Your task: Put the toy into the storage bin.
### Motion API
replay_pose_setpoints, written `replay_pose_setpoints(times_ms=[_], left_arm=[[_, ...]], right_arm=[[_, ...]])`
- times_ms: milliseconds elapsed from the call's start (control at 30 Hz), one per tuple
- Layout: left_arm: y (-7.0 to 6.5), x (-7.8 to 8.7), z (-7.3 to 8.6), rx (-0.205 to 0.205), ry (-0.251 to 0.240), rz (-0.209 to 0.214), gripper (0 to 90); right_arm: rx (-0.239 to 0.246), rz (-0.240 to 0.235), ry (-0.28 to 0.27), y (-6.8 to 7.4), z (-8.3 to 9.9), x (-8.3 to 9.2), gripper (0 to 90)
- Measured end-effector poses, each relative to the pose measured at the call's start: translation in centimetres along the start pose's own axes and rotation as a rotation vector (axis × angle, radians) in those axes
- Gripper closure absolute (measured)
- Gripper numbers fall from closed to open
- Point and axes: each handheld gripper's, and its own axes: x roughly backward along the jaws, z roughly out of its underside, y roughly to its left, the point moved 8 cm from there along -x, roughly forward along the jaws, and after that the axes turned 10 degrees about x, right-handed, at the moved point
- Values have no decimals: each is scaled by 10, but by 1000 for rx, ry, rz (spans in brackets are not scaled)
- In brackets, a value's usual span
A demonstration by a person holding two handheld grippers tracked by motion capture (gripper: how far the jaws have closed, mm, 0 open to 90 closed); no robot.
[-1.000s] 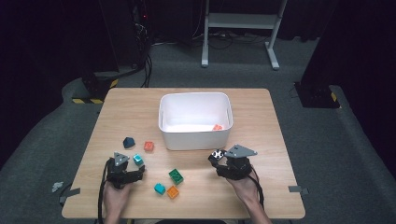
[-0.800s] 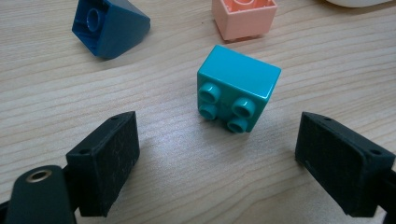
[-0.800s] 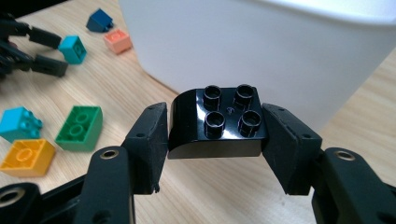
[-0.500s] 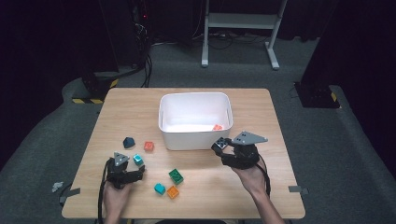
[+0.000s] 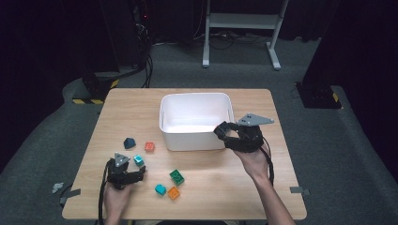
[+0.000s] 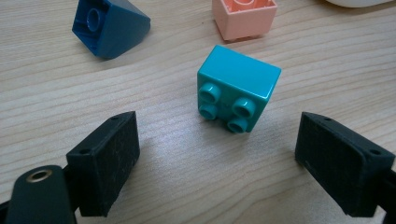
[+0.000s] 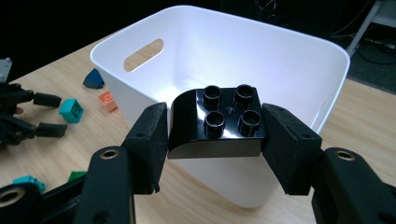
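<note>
1 white bin (image 5: 195, 123), contents unclear.

A glossy black block (image 7: 215, 122) with four studs on top and one rounded edge sits level, pinched at both sides above the near right wall of the white bin (image 7: 299, 60), while a teal four-stud block (image 6: 238, 94) lies tipped on its side on the bench (image 6: 56, 93) at the near left.

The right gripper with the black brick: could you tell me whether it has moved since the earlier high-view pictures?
Yes. The right gripper, shut on the black brick, has moved from the bare table in front of the white bin up to the bin's near right corner.
</note>
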Motion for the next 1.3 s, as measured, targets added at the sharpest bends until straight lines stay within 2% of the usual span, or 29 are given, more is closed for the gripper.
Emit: replay_pose_setpoints(times_ms=[267, 467, 667, 1067, 1133, 1300], left_arm=[[0, 0, 0, 0, 0, 0, 138], [0, 0, 0, 0, 0, 0, 138], [0, 0, 0, 0, 0, 0, 139], [0, 0, 0, -4, 3, -1, 140], [0, 0, 0, -4, 3, -1, 140], [0, 0, 0, -4, 3, -2, 140]], right_arm=[[-18, 22, 18, -15, -12, -14, 434], [-25, 26, 32, -18, -16, -27, 433], [-25, 32, 61, -22, -13, -40, 433], [-37, 39, 90, -28, -7, -54, 433], [-34, 39, 90, -28, -7, -55, 483], [-26, 29, 82, -26, -8, -56, 448]])
